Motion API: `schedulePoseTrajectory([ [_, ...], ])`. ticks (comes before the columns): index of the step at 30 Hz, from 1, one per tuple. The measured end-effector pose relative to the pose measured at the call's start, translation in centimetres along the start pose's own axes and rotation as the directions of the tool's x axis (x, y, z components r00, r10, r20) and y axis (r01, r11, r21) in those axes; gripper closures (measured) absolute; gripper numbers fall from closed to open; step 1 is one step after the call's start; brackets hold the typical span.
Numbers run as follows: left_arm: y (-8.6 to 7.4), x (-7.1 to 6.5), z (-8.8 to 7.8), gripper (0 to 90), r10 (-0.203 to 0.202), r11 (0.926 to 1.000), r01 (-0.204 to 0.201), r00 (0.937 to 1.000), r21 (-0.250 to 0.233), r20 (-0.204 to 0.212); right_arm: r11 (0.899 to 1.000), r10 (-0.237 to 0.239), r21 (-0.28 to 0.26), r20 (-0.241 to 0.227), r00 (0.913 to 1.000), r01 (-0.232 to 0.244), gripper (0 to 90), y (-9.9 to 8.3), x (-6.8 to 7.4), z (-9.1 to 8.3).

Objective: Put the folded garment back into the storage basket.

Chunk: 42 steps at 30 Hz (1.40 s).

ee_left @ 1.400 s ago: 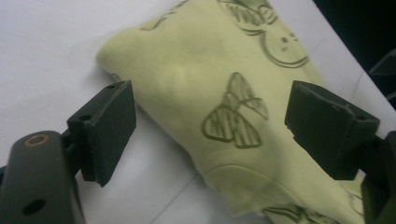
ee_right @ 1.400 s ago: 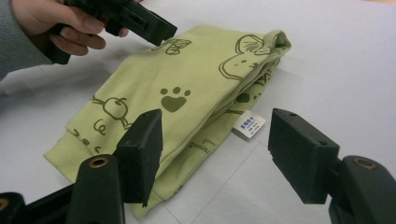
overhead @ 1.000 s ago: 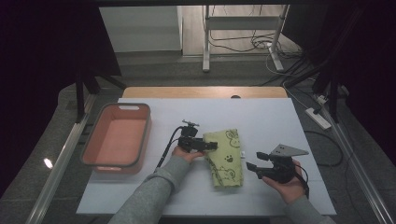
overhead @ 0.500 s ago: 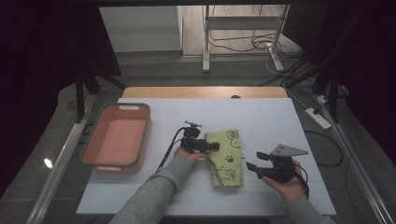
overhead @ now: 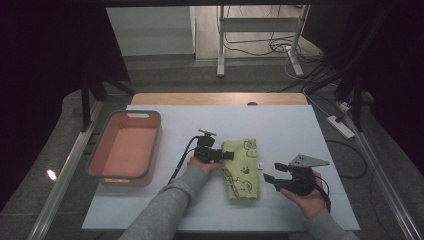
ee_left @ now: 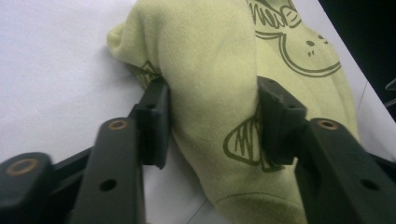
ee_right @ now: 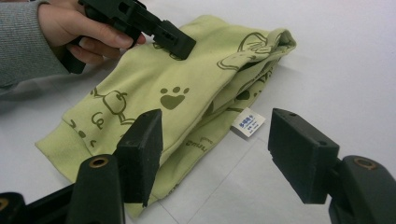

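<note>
While a white table [overhead: 300, 130] with a smooth matt top is spread across the high view, a salmon-pink plastic tub [overhead: 99, 160] with rounded corners and a thick rim is seen standing at its left side, with a bare bottom and nothing lying in it. Just right of the table's middle a folded yellow-green garment [overhead: 242, 170] of soft fleecy knit is laid flat, printed with dark outlines of animals and a paw mark; a small white label [ee_right: 248, 122] is seen sticking out from its edge. The left gripper [overhead: 224, 155] is held at the garment's left edge, and its jaws have just been closing; a raised fold of the cloth is pinched between the black pads [ee_left: 156, 119] and bulges between them. The right gripper [overhead: 272, 172] is held just right of the garment, apart from it, its jaws standing open on nothing.
</note>
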<state>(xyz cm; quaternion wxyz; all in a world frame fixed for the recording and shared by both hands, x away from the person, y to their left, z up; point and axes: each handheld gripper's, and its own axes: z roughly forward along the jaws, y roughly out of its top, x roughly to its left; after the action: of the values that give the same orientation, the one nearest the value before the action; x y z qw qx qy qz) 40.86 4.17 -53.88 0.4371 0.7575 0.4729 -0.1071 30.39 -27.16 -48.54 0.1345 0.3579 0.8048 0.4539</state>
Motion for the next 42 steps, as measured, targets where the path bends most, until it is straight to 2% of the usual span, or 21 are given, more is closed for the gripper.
schedulePoseTrajectory([
  [6, 0.0, -0.4, -0.1, 60.9, 0.033, 0.9993, -0.034, 0.9994, -0.017, -0.006, 1.000, -0.001, -0.001, 0.001, 1.0000, 0.001, 36.6, 0.0, -0.1, 0.0],
  [14, 0.0, -0.7, -0.5, 65.1, 0.074, 0.9967, -0.074, 0.9972, -0.034, -0.005, 1.000, 0.003, -0.003, 0.007, 1.0000, -0.003, 36.6, -0.1, -0.1, -0.1],
  [25, 0.1, -1.6, -1.6, 66.7, 0.119, 0.9895, -0.117, 0.9928, -0.085, 0.018, 1.000, 0.011, -0.004, 0.017, 0.9998, -0.011, 36.5, -0.3, -0.3, -0.3],
  [36, 0.3, -2.0, -2.9, 67.1, 0.139, 0.9824, -0.134, 0.9897, -0.130, 0.033, 1.000, 0.012, -0.007, 0.024, 0.9996, -0.012, 36.5, -0.4, -0.4, -0.4],
  [42, 0.3, -2.8, -3.9, 67.2, 0.177, 0.9729, -0.169, 0.9835, -0.158, 0.037, 1.000, 0.007, -0.001, 0.024, 0.9997, -0.007, 36.5, -0.4, -0.3, -0.2],
])
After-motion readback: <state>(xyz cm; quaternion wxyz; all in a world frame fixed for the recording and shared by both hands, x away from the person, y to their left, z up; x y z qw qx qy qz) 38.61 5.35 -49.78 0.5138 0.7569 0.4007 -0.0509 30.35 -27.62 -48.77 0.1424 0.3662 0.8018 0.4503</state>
